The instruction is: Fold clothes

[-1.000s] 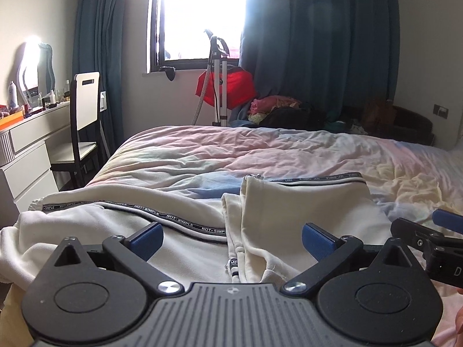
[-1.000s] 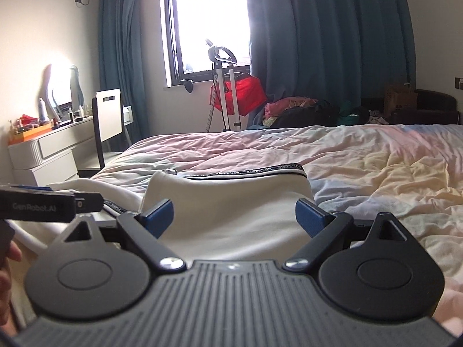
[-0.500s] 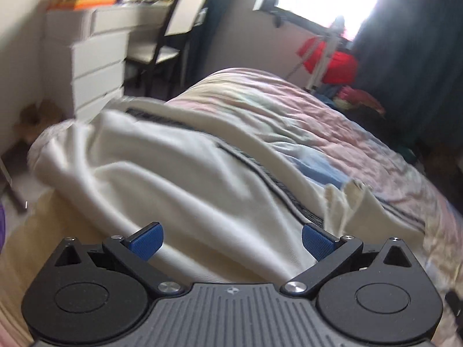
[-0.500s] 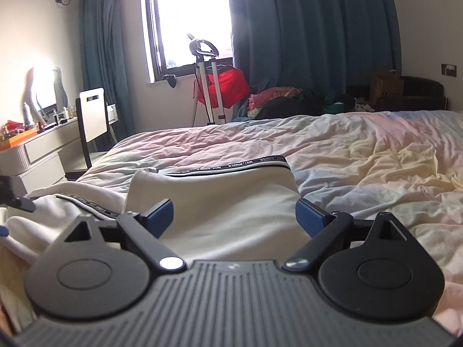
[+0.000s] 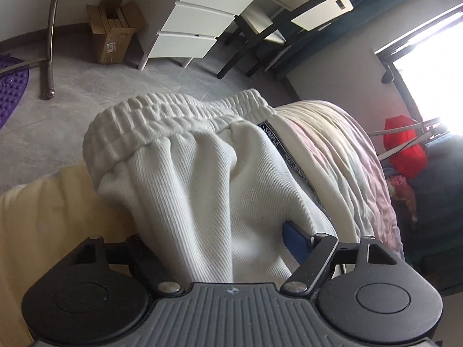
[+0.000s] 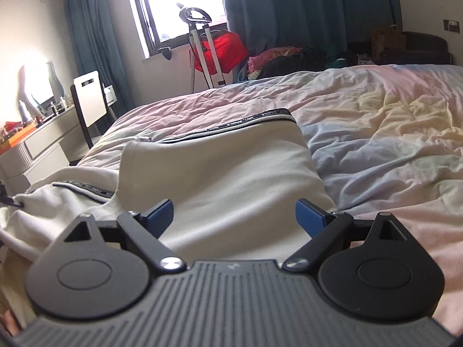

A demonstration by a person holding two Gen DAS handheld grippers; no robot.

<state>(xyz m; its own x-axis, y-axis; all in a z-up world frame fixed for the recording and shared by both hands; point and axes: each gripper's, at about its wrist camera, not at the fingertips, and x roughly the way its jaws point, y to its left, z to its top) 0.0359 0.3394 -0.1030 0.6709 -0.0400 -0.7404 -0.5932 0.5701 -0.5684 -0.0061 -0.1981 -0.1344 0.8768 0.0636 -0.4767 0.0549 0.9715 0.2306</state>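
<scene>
My left gripper (image 5: 231,248) has cloth of the white trousers (image 5: 202,179) bunched between its spread fingers, at the bed's (image 6: 376,133) left edge; grip unconfirmed. My right gripper (image 6: 235,217) stands apart over a flat-laid trouser section. Folding appears partial. Grey floor (image 5: 101,86), drawers (image 5: 199,26) beyond.

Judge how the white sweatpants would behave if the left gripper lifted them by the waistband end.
The white sweatpants would likely droop limply: the ribbed knit already bunches in soft folds. The elastic waistband is gathered, so it would probably stretch. They look thick, so likely fairly heavy.
</scene>
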